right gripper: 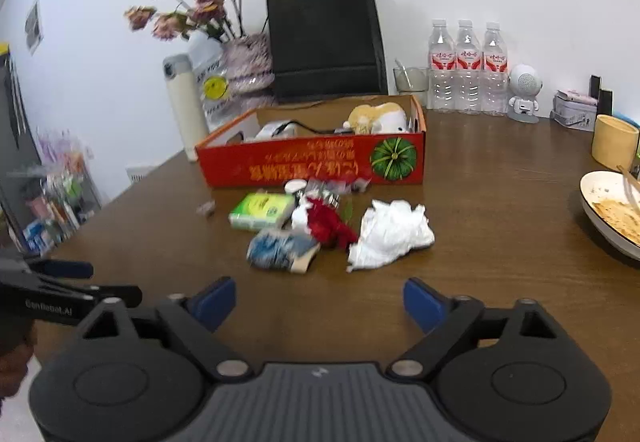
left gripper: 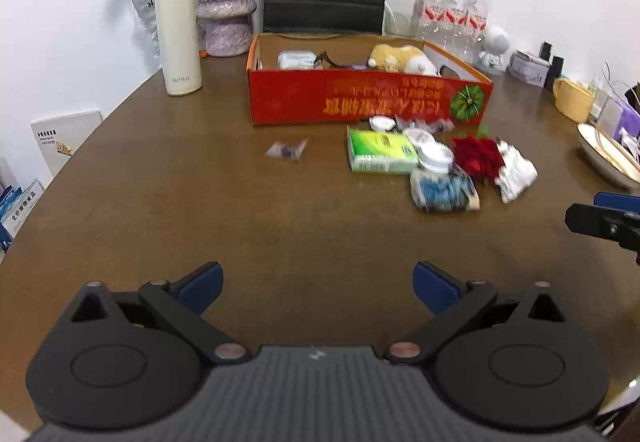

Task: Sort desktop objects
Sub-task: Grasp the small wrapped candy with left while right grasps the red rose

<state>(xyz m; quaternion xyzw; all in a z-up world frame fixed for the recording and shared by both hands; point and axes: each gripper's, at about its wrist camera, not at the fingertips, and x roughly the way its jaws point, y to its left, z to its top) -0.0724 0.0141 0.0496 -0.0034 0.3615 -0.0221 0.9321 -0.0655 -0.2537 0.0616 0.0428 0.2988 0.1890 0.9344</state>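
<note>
A red cardboard box [left gripper: 360, 98] [right gripper: 320, 162] stands at the back of the brown table; a plush toy [left gripper: 400, 58] [right gripper: 376, 118] and small items lie in it. In front of it lies a pile: a green tissue pack [left gripper: 380, 152] [right gripper: 262, 210], a red fluffy thing [left gripper: 478, 156] [right gripper: 332, 224], crumpled white paper [left gripper: 516, 172] [right gripper: 392, 232], a blue packet [left gripper: 442, 192] [right gripper: 280, 248] and a small wrapper [left gripper: 286, 150] [right gripper: 206, 207]. My left gripper [left gripper: 318, 284] is open and empty, well short of the pile. My right gripper [right gripper: 318, 302] is open and empty, just short of the pile.
A white thermos [left gripper: 176, 26], a vase of dried flowers [left gripper: 226, 2], a black bag [right gripper: 324, 38], three water bottles [right gripper: 466, 66] and a small robot figure [right gripper: 524, 92] line the back. A plate with food [right gripper: 612, 210] and a yellow cup [right gripper: 614, 142] stand at the right.
</note>
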